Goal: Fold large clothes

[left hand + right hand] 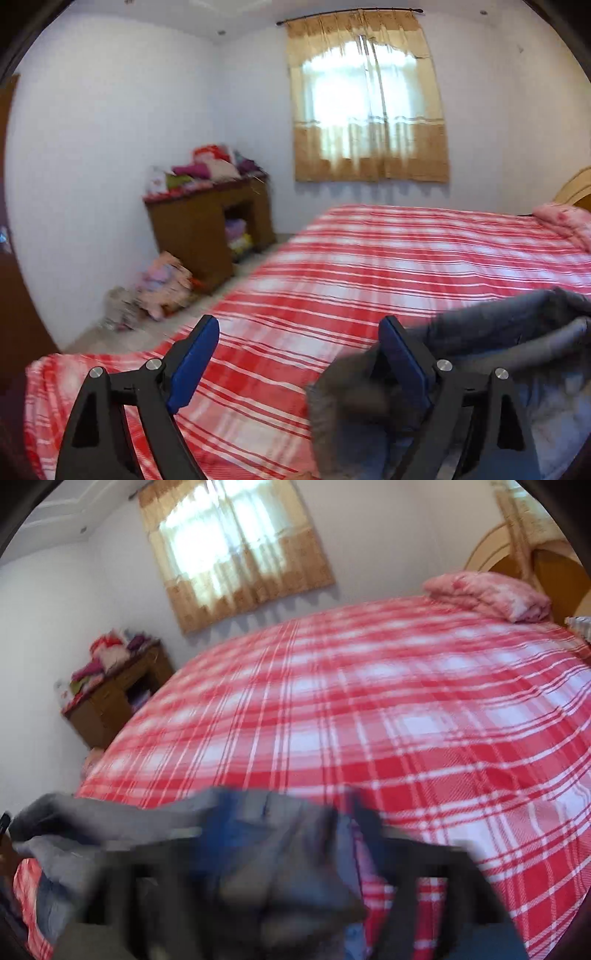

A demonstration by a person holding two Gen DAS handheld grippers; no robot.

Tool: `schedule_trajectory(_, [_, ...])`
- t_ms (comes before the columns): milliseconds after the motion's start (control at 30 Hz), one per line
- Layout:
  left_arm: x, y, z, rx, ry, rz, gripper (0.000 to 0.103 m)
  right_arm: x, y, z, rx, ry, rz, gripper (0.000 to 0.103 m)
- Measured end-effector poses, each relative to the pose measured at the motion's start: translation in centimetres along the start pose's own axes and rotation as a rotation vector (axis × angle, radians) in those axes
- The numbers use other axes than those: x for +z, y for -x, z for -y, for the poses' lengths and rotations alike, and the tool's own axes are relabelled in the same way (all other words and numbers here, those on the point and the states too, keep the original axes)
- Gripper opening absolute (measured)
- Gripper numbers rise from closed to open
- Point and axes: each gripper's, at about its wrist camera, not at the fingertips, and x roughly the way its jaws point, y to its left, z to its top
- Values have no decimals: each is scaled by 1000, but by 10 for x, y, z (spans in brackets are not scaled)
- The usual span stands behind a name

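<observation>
Jaws of the left gripper [299, 354] stand wide, grey garment [509, 328] draped at lower right; right gripper [280, 834], blurred, also spread, gripping nothing, above the bed [369, 701].

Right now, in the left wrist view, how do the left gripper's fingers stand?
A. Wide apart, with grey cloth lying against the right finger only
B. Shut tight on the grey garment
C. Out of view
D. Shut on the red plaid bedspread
A. The left gripper has its blue fingers spread wide over the red plaid bedspread, and the grey garment drapes by one finger without being pinched.
</observation>
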Motion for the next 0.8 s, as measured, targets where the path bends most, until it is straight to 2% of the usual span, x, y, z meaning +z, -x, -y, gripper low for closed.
schedule_trajectory(100, [4, 12, 3, 102, -2, 34, 89, 8, 14, -12, -38, 23, 34, 89])
schedule_trajectory(133, [5, 18, 7, 107, -2, 55, 89, 8, 18, -20, -22, 35, 35, 87])
schedule_trajectory(233, [6, 25, 31, 17, -34, 67, 91, 3, 17, -56, -9, 136, 5, 78])
schedule_trajectory(300, [6, 17, 62, -31, -99, 28, 91, -8, 10, -89, 45, 212, -50, 69])
schedule_trajectory(333, [6, 12, 72, -31, -118, 14, 91, -13, 5, -99, 56, 235, -75, 66])
schedule_trajectory(433, [0, -14, 107, -69, -163, -52, 91, -33, -18, -134, 73, 341, -150, 62])
schedule_trajectory(500, [-8, -34, 119, -16, -169, -66, 91, -44, -38, -143, 50, 375, -191, 59])
schedule_trajectory(567, [-15, -55, 124, 3, -171, -105, 91, -51, -55, -144, 37, 384, -215, 59])
schedule_trajectory(700, [-48, -103, 120, 80, -146, -247, 91, -66, -73, -139, 41, 379, -234, 59])
schedule_trajectory(800, [-69, -124, 109, 71, -77, -327, 91, -73, -80, -134, 74, 354, -243, 59])
